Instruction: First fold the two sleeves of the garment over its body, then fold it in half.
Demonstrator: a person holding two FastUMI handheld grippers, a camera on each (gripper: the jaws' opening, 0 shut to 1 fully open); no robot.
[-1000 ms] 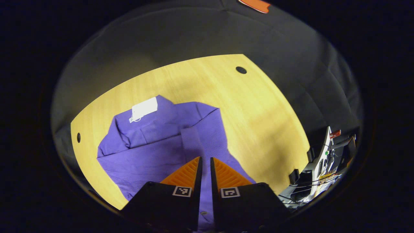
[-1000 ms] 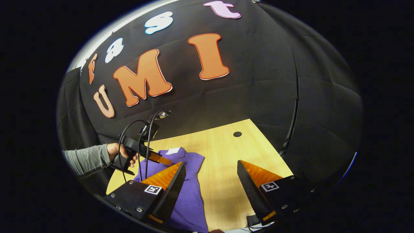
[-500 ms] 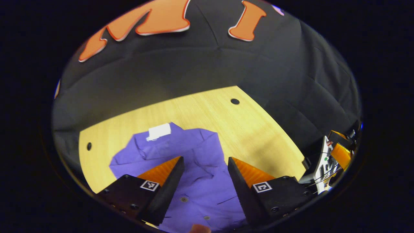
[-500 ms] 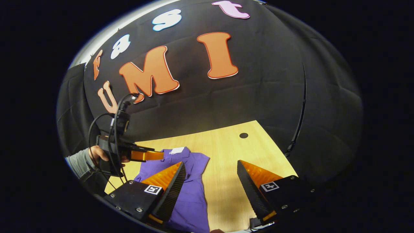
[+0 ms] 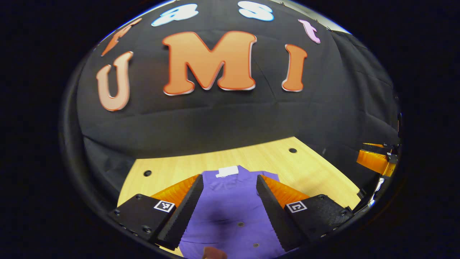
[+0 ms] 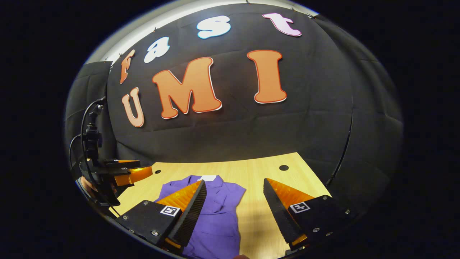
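Shirt: a purple shirt (image 5: pixel 230 212) lies flat on the wooden table (image 5: pixel 316 172), low in the middle of the left gripper view and at lower left of centre in the right gripper view (image 6: pixel 215 212), with a white tag (image 5: pixel 227 171) at its far end.
Left gripper (image 5: pixel 230 212): jaws spread wide with nothing between them, held above the shirt's middle; the cloth is not touched.
Right gripper (image 6: pixel 235 212): jaws wide apart too and gripping nothing, over the shirt's right edge and the bare table beside it.
Stage: the shirt looks narrow and straight-sided, so I judge the sleeves are already laid over the body and the fold in half is what remains.
How to do it well: take the near hem at two corners, one gripper each, pinching all the layers so that the folded sleeves do not slip out; lift low, carry the hem evenly toward the tag end, and lay edge on edge before letting go.
Risk: a pinch on the top layer alone would likely drag a sleeve open.
Left gripper view adds: small buttons (image 5: pixel 239 224) down the shirt front, and the other gripper far off at the right edge (image 5: pixel 373 162).
Right gripper view adds: the left gripper from the side at the left edge (image 6: pixel 138 172) with its cables, and the shirt's whole right side.
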